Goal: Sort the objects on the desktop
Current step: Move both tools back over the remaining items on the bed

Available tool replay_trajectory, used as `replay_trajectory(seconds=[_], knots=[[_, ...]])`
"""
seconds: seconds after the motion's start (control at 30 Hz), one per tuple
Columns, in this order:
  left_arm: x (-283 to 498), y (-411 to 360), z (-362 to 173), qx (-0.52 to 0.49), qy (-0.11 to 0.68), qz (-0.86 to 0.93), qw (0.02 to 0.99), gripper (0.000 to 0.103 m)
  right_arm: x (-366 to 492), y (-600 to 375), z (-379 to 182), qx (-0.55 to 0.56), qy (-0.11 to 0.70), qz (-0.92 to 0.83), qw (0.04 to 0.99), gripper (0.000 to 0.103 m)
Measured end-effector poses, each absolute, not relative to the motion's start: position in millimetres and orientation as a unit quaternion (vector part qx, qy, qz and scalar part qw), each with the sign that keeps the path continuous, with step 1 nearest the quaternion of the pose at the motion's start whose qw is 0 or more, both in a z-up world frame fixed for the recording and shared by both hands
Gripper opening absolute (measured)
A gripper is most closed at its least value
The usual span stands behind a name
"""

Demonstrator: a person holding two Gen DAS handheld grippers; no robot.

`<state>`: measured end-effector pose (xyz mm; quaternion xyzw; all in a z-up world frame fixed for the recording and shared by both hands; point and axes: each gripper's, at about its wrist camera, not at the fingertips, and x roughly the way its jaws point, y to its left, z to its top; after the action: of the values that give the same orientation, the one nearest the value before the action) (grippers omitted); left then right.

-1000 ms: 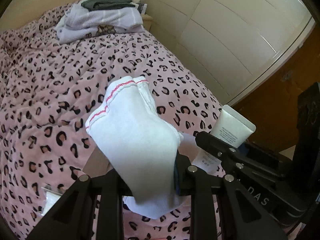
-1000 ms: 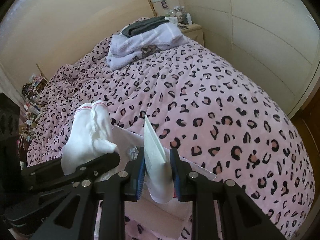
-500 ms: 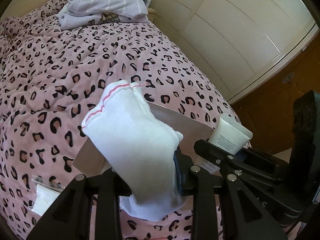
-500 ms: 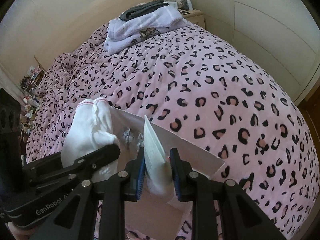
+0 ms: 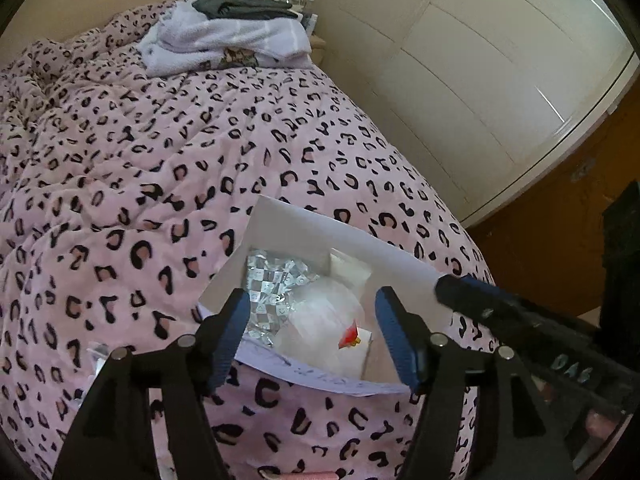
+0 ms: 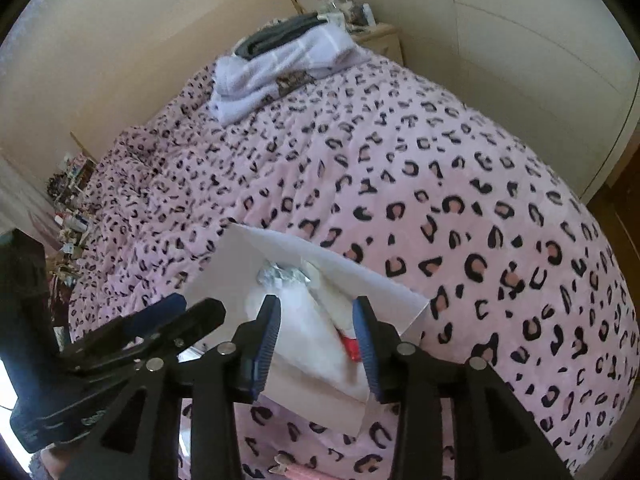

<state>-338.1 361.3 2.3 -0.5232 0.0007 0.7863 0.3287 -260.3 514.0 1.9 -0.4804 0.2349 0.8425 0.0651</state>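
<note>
A white cardboard box (image 5: pixel 304 220) (image 6: pixel 280 244) lies open on the leopard-print bed. Inside it are a shiny foil packet (image 5: pixel 272 280) (image 6: pixel 280 272) and blurred white items with a red spot (image 5: pixel 320 320) (image 6: pixel 308 328); these look like the white sock and the white tube, but I cannot tell them apart. My left gripper (image 5: pixel 314 332) hovers over the box, its jaws opening and nothing between the blue pads. My right gripper (image 6: pixel 316 340) hovers beside it over the same box, its jaws also opening and empty. Each gripper shows at the edge of the other's view.
A pile of folded lilac towels and dark clothes (image 5: pixel 228 40) (image 6: pixel 276 68) sits at the bed's far end. Cream wardrobe doors (image 5: pixel 460 80) run along the right. A small clear packet (image 5: pixel 96 356) lies on the cover left of the box. A cluttered shelf (image 6: pixel 68 200) stands at the left.
Both grippers went from shut to open. The left let go of the white sock and the right let go of the white tube; both items now lie in the box.
</note>
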Motion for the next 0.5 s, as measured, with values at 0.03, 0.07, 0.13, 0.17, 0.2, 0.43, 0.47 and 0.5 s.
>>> replay_trajectory(seconds=[0.03,0.07,0.13,0.17,0.2,0.43,0.47,0.5], knots=[[-335,357,8,-0.519,-0.002,0.790,0.326,0.066,-257,512,9,-0.474,0.231,0.847,0.064,0.042],[-331,351,13,-0.515,-0.007,0.795,0.322,0.066,-254,509,17,-0.466,0.224,0.853,0.065,0.046],[-321,333,25,-0.504,-0.018,0.807,0.308,0.067,-245,502,29,-0.449,0.208,0.866,0.065,0.056],[-314,322,30,-0.500,-0.022,0.813,0.299,0.067,-240,498,35,-0.441,0.200,0.873,0.065,0.064],[-307,311,35,-0.496,-0.026,0.819,0.289,0.067,-235,493,39,-0.435,0.194,0.877,0.058,0.069],[-236,213,35,-0.492,-0.043,0.848,0.194,0.067,-195,448,7,-0.506,0.202,0.838,-0.022,0.095],[-226,199,32,-0.498,-0.045,0.847,0.179,0.067,-188,442,-4,-0.519,0.209,0.828,-0.024,0.095],[-215,185,27,-0.505,-0.048,0.846,0.164,0.067,-181,437,-13,-0.530,0.218,0.819,-0.024,0.096]])
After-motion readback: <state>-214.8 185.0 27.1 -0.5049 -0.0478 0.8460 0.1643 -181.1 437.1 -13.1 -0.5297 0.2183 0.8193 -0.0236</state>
